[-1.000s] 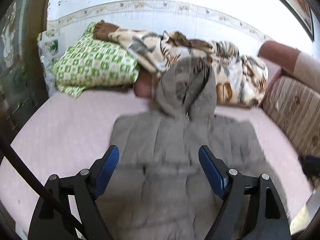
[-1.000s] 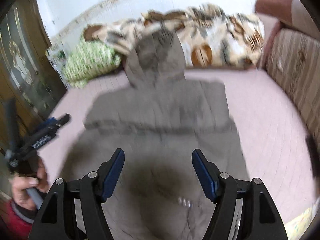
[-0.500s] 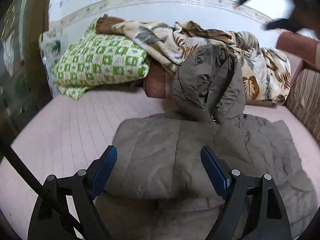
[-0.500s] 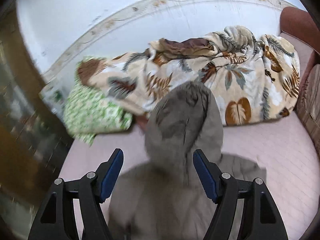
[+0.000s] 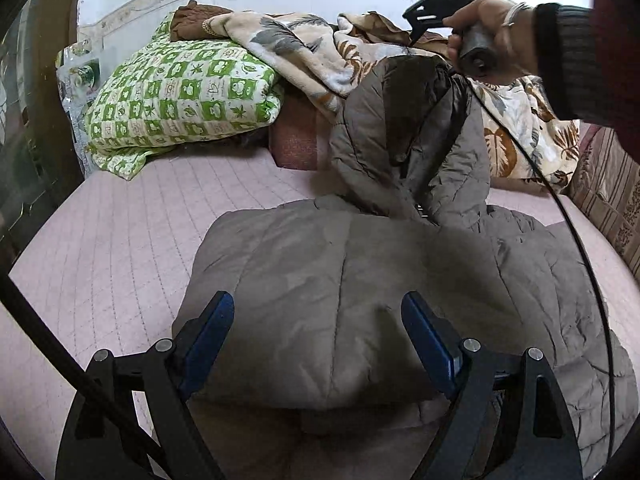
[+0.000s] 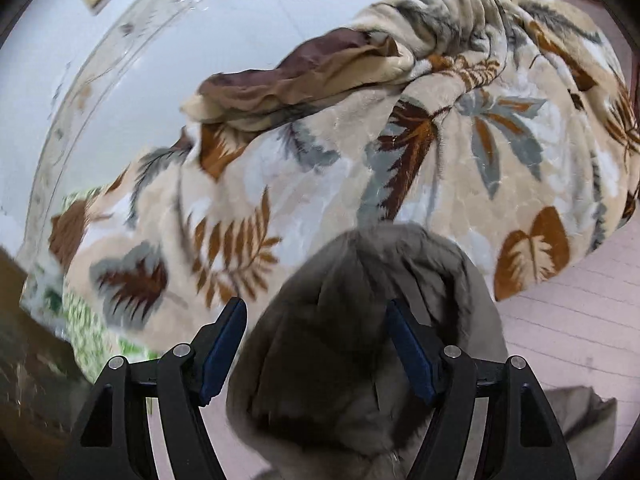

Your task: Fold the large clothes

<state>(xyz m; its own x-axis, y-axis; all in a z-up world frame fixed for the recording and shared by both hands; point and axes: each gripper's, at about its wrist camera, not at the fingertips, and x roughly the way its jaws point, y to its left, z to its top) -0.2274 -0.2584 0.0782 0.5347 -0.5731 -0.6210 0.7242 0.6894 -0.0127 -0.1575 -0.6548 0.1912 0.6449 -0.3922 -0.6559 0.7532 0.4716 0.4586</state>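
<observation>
A grey-brown padded hooded jacket (image 5: 340, 280) lies on the pink quilted bed (image 5: 100, 248), its sleeves folded in over the body. Its hood (image 5: 408, 120) leans up against the bedding behind. My left gripper (image 5: 318, 338) is open and empty, low over the jacket's folded body. My right gripper (image 6: 316, 344) is open, its fingers on either side of the hood (image 6: 360, 320), not touching it as far as I can see. In the left wrist view the right gripper (image 5: 436, 10) shows in the person's hand above the hood.
A leaf-patterned beige blanket (image 6: 360, 152) is piled at the head of the bed against the white wall. A green-and-white checked pillow (image 5: 180, 100) lies at the left. A striped sofa side (image 5: 612, 200) borders the bed on the right. A dark cabinet stands left.
Both grippers have moved forward up the jacket. The right gripper has risen and closed in on the hood; the left has come nearer the folded body. Both stay open.
</observation>
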